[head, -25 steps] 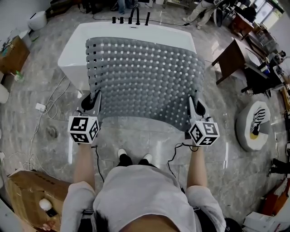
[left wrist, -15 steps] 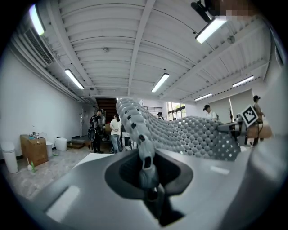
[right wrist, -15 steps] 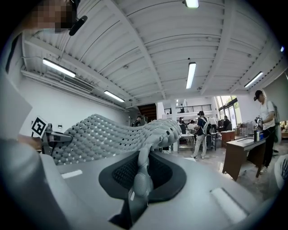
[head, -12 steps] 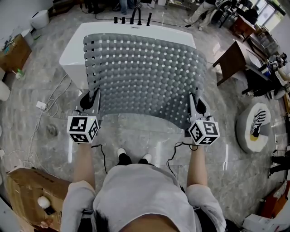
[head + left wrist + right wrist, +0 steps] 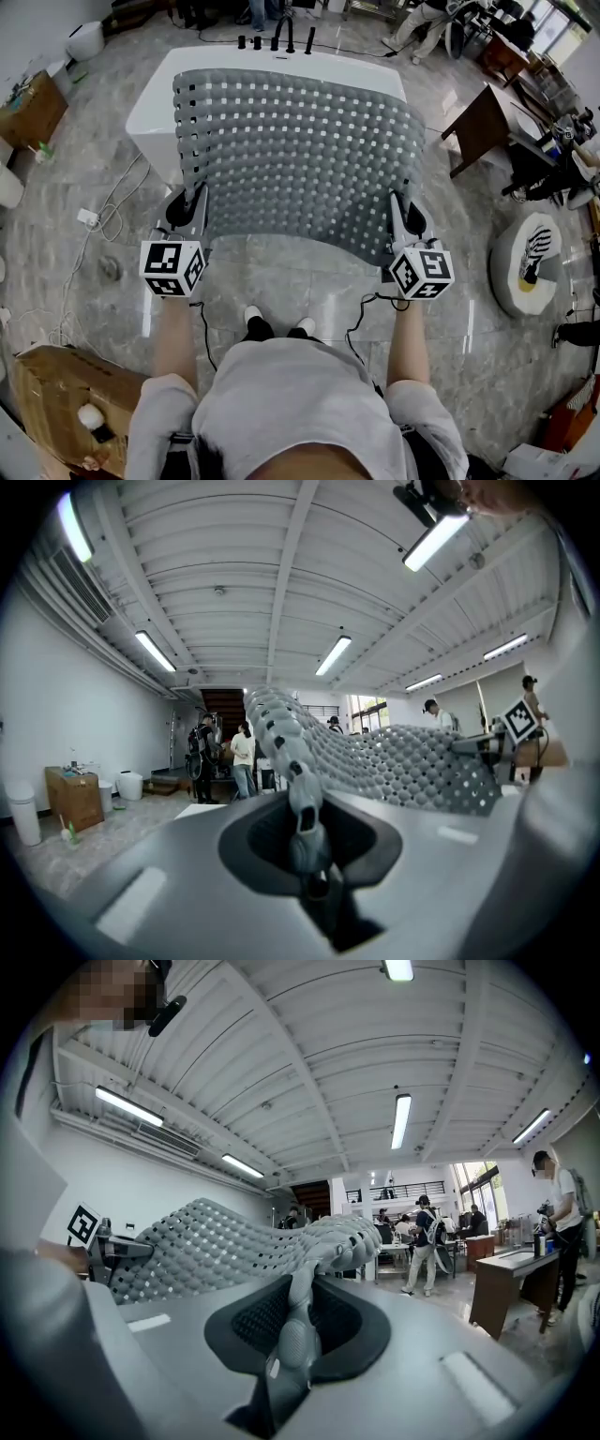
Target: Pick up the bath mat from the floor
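- Grey perforated bath mat (image 5: 300,159) is held off the floor, spread over the white bathtub (image 5: 150,108). Its long axis runs from 9 to 3 o'clock and its far edge points to 12.
- Left gripper (image 5: 193,204) pinches the near corner at 8 o'clock.
- Right gripper (image 5: 401,214), at 4 o'clock, has its jaws opening with the other corner between them.

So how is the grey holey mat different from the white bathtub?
The bath mat is grey and full of little square holes; the bathtub is white and smooth. The bath mat is thin and bendy and is held up in the air; the bathtub is big and solid and stands on the floor. Both are roughly rectangular.
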